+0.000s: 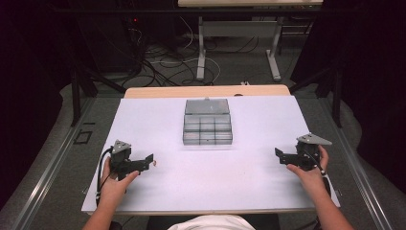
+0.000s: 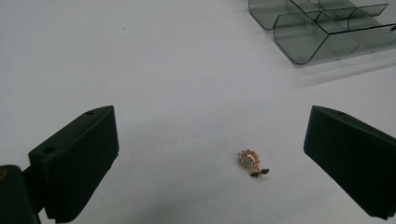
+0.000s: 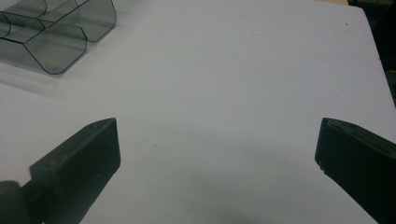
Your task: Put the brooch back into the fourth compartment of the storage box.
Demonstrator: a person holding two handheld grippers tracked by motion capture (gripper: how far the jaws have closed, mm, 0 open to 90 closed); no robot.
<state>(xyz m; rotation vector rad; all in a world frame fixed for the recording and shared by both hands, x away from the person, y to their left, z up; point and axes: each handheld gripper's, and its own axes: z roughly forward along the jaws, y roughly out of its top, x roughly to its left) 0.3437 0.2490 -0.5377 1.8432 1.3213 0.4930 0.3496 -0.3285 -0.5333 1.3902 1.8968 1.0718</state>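
Observation:
A small gold flower-shaped brooch [image 2: 251, 162] with a dark stem lies flat on the white sheet. It sits between the wide-apart jaws of my left gripper [image 2: 210, 140], nearer the right jaw and touching neither. In the high view the brooch [image 1: 155, 163] is a tiny speck just off the tip of the left gripper [image 1: 142, 165], at the sheet's front left. My right gripper [image 1: 286, 160] rests at the front right, open, with bare sheet between its jaws [image 3: 217, 140]. A clear grey compartment box [image 1: 208, 122] stands open at the middle of the sheet.
The white sheet [image 1: 206, 182] covers a wooden table. The box's rounded compartments [image 2: 322, 28] lie ahead and to the right of the left gripper, and the box [image 3: 51, 32] sits ahead and left of the right one. Cables and table legs [image 1: 201, 52] are on the floor beyond.

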